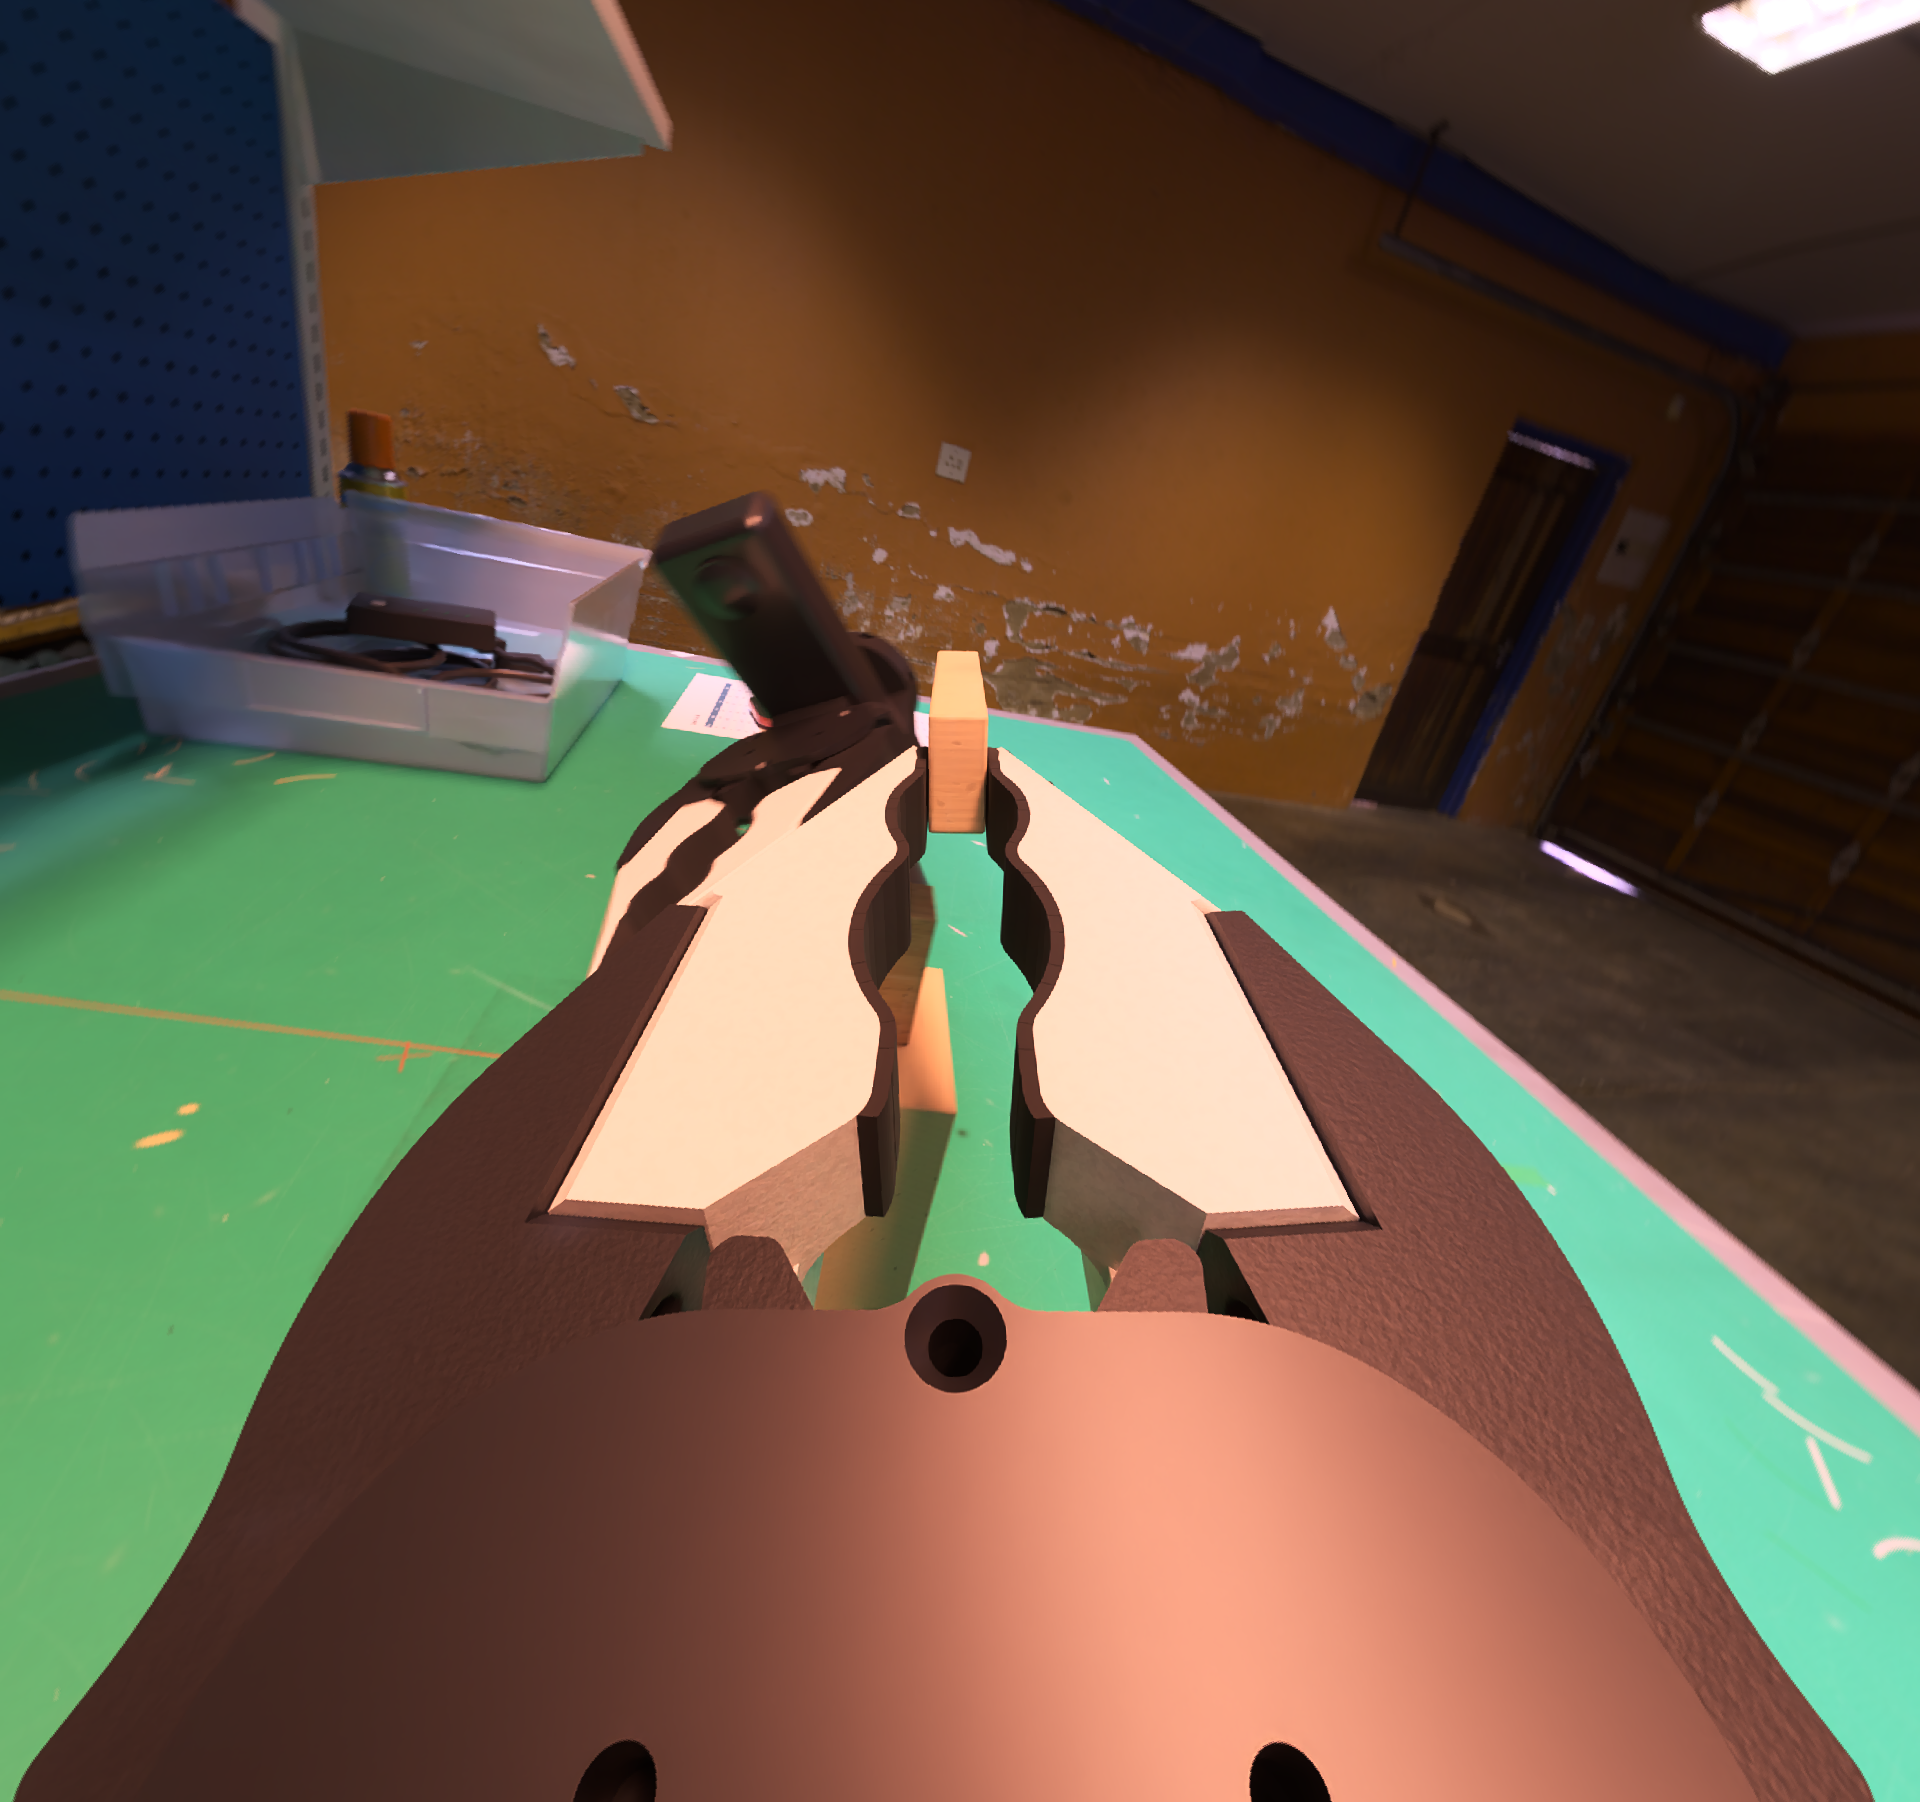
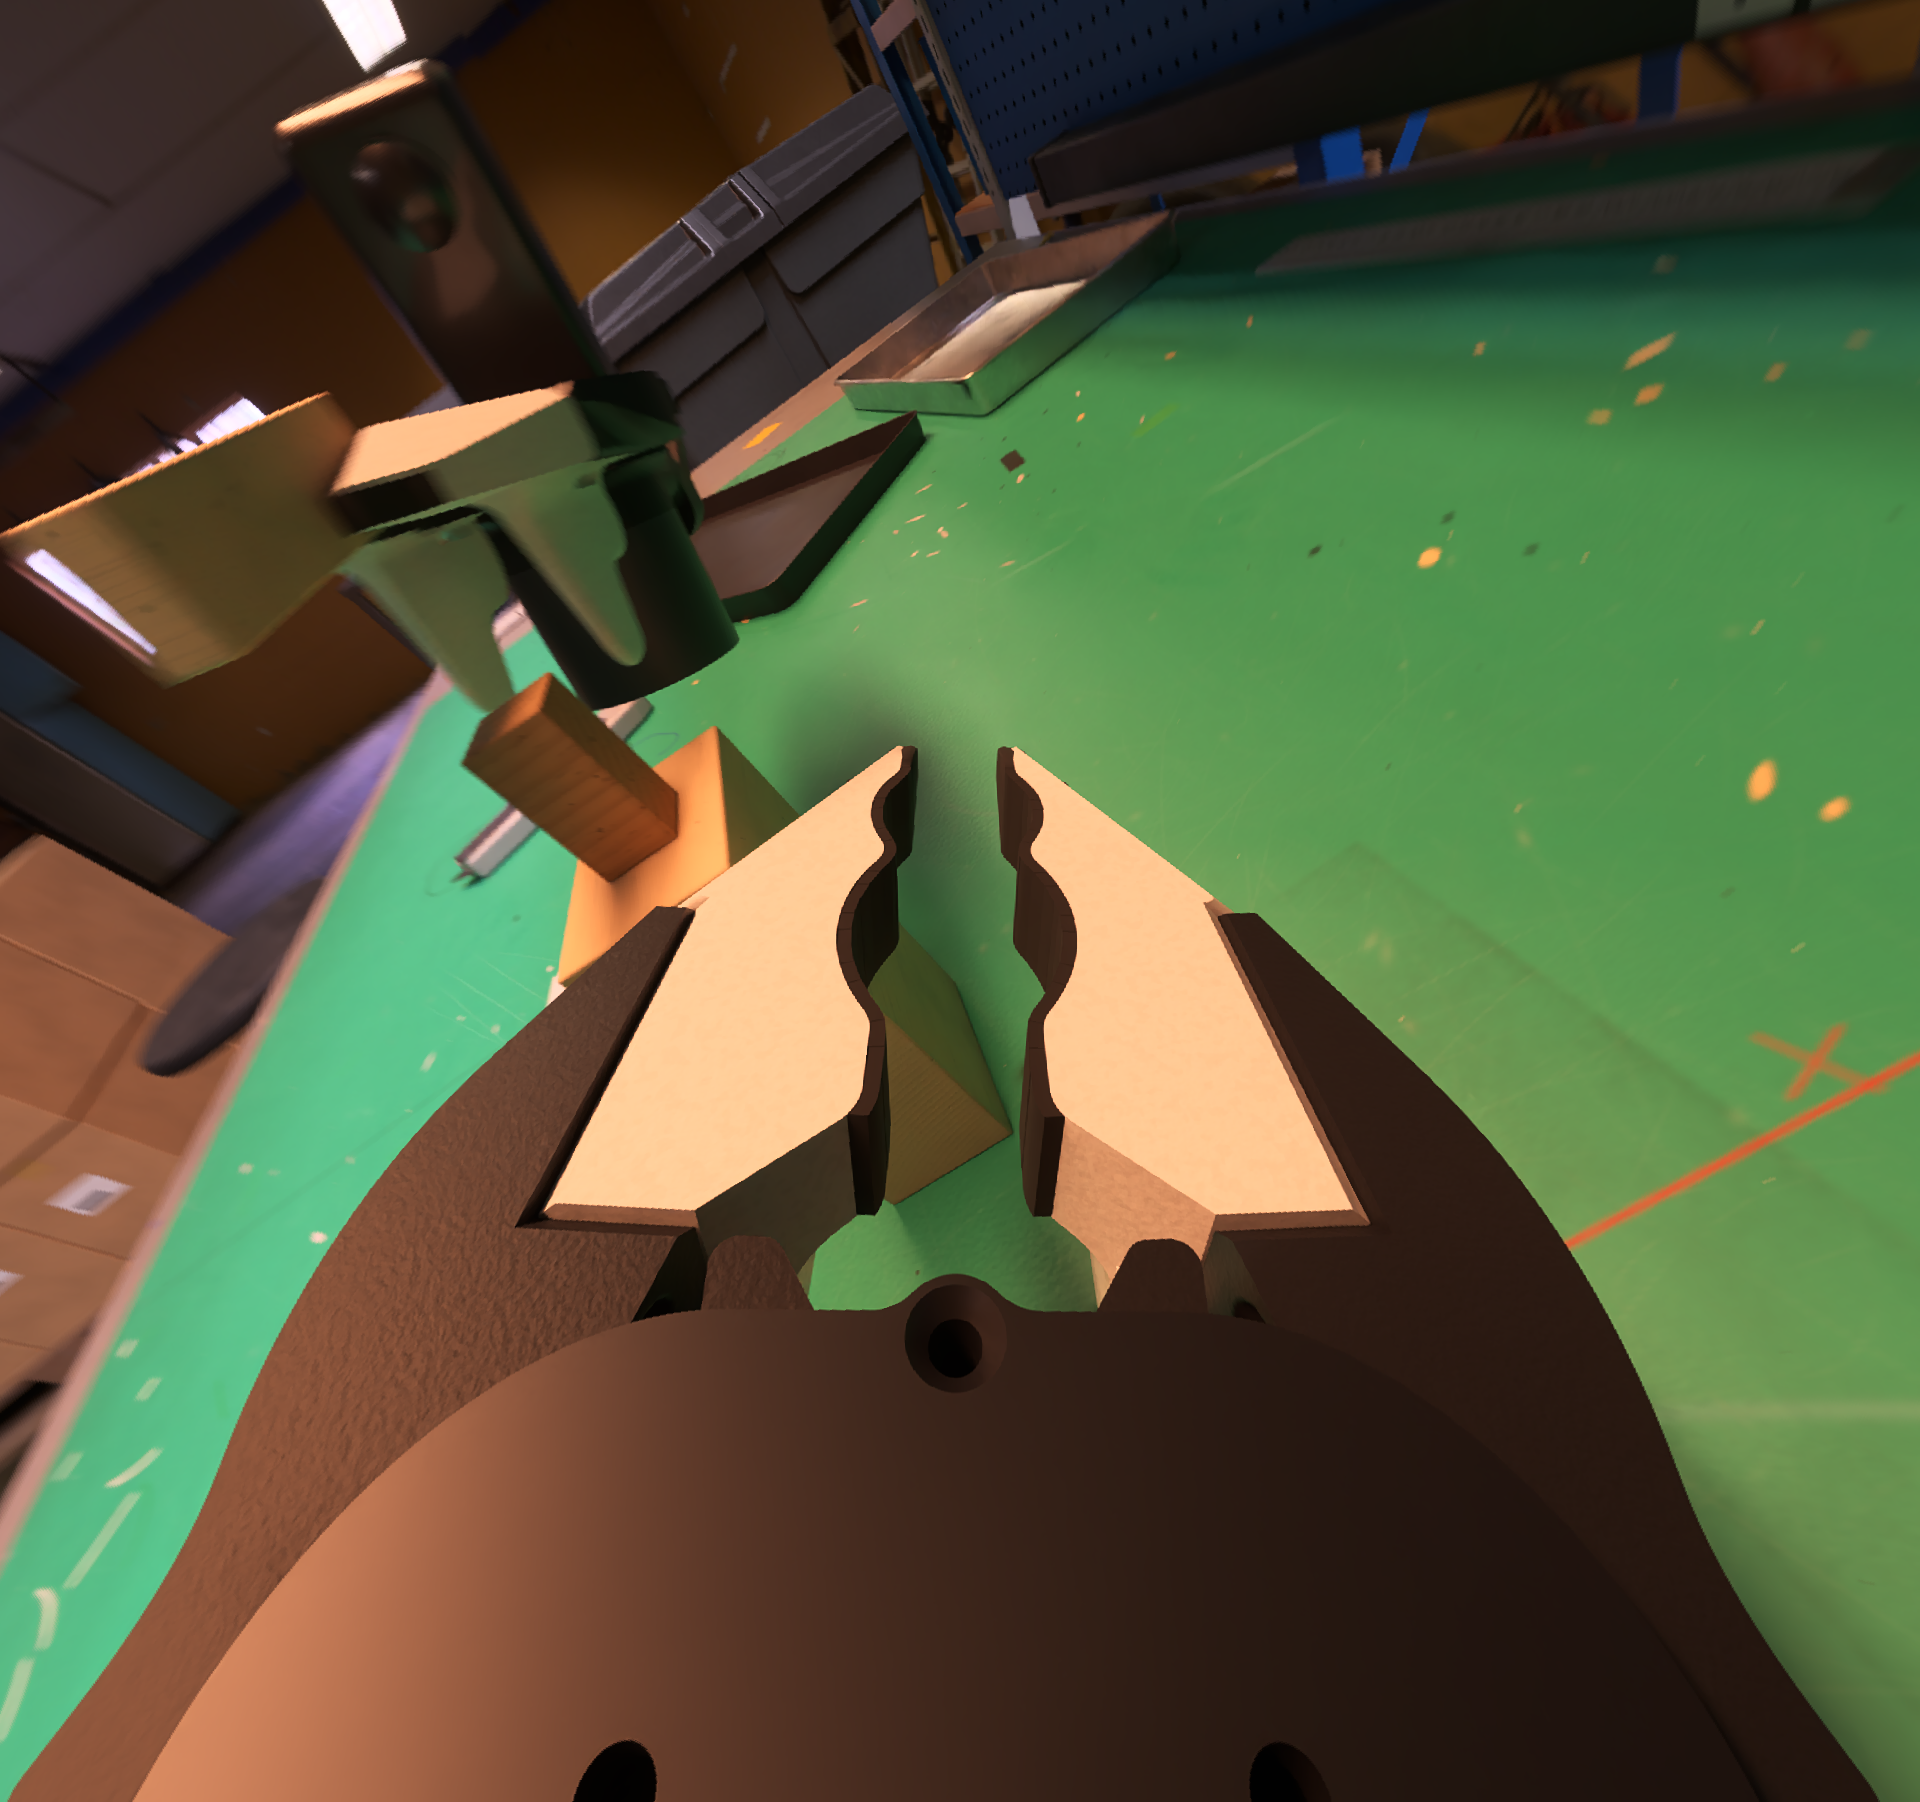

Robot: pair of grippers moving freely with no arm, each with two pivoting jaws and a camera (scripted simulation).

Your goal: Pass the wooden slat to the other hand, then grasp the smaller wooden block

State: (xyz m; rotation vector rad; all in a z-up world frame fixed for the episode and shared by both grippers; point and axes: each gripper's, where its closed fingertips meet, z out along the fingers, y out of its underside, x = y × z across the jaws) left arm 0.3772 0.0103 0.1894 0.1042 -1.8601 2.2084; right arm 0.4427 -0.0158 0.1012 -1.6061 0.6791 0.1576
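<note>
My left gripper (image 1: pixel 956 786) is shut on the pale wooden slat (image 1: pixel 956 734), which stands upright between its fingertips above the green table. In the right wrist view the slat (image 2: pixel 177 547) sticks out left of the left gripper (image 2: pixel 353 516). The smaller, darker wooden block (image 2: pixel 571 776) lies tilted on a larger pale block (image 2: pixel 935 1077). My right gripper (image 2: pixel 956 765) is open and empty, just right of both blocks, with its left finger over the larger one. In the left wrist view the right gripper (image 1: pixel 665 859) shows to the left, and a pale block (image 1: pixel 930 1046) shows partly between my fingers.
A clear bin (image 1: pixel 499 713) with cables and an orange-capped can (image 1: pixel 369 453) stand at the back left. A metal tray (image 2: pixel 987 329), a dark tray (image 2: pixel 810 516) and a thin metal rod (image 2: pixel 509 833) lie by the table's edge. A blue pegboard (image 2: pixel 1247 17) backs the table.
</note>
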